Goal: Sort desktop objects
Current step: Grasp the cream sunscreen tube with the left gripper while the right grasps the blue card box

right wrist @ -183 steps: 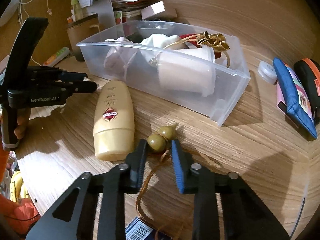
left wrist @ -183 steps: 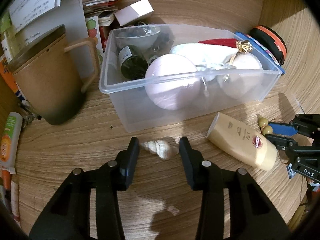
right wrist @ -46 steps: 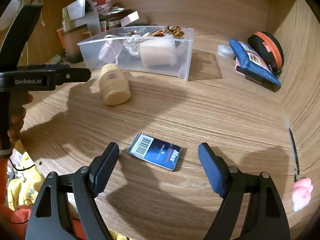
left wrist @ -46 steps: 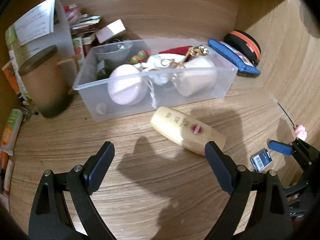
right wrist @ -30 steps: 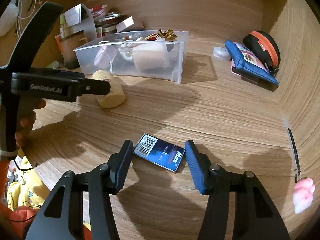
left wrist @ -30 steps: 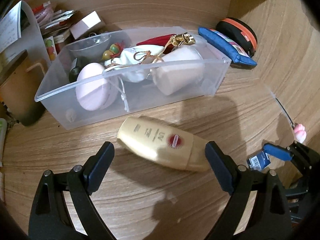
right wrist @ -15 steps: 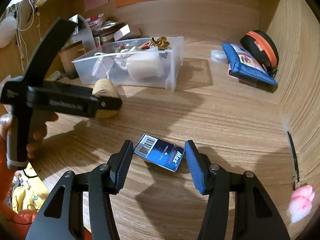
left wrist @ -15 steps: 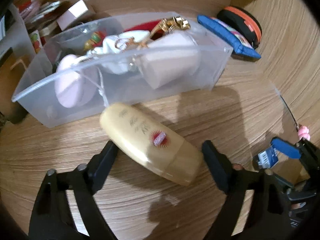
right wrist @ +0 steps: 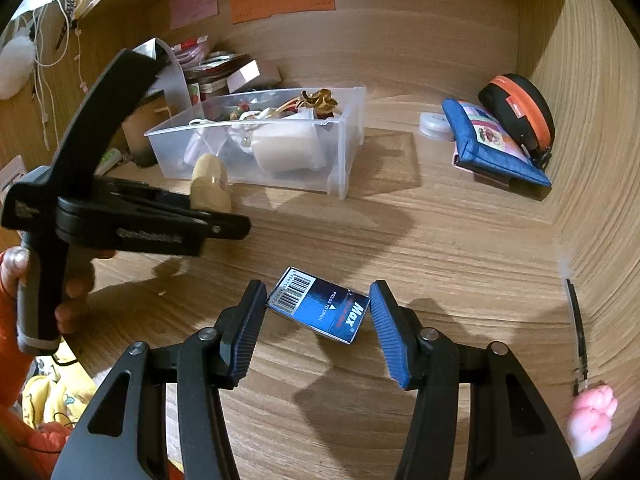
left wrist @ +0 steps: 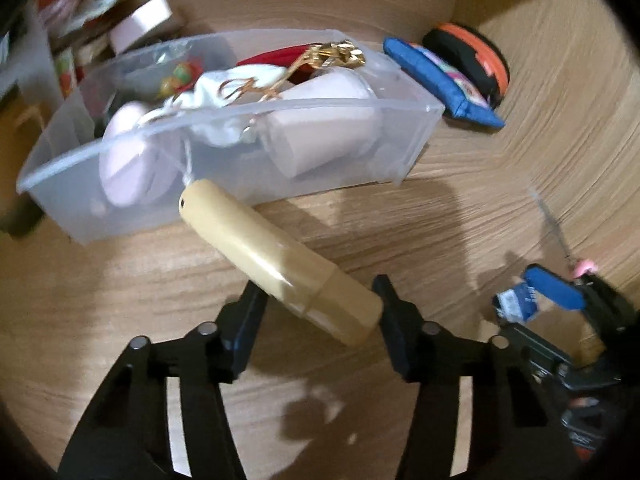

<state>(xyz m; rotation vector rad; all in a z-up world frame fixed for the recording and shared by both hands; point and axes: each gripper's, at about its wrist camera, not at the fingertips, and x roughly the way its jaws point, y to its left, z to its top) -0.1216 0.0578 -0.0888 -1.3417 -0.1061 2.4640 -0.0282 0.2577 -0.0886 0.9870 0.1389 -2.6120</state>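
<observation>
Tilted off the counter (left wrist: 120, 280) since a sec ago, sunscreen bottle (left wrist: 276, 260) sits between closing left gripper (left wrist: 320, 304) fingers, by clear bin (left wrist: 412, 136). Right gripper (right wrist: 318, 306) fingers clamp staple box (right wrist: 320, 306) narrowly. Risk: end-grip lets bottle swing, slip.

Left wrist view: the camera sits behind the left tongs (left wrist: 318, 300) and looks steeply down along them, close to the surface (left wrist: 460, 216), facing the clear bin (left wrist: 248, 168) and the back corner. Right wrist view: the camera sits behind the right tongs (right wrist: 318, 308), tilted down less steeply and farther from the bin (right wrist: 344, 148), facing the same back wall. Both views share the bin, the blue pouch (left wrist: 440, 76) (right wrist: 492, 144) and the cream bottle (left wrist: 276, 256) (right wrist: 210, 184); each also shows the other tongs.
</observation>
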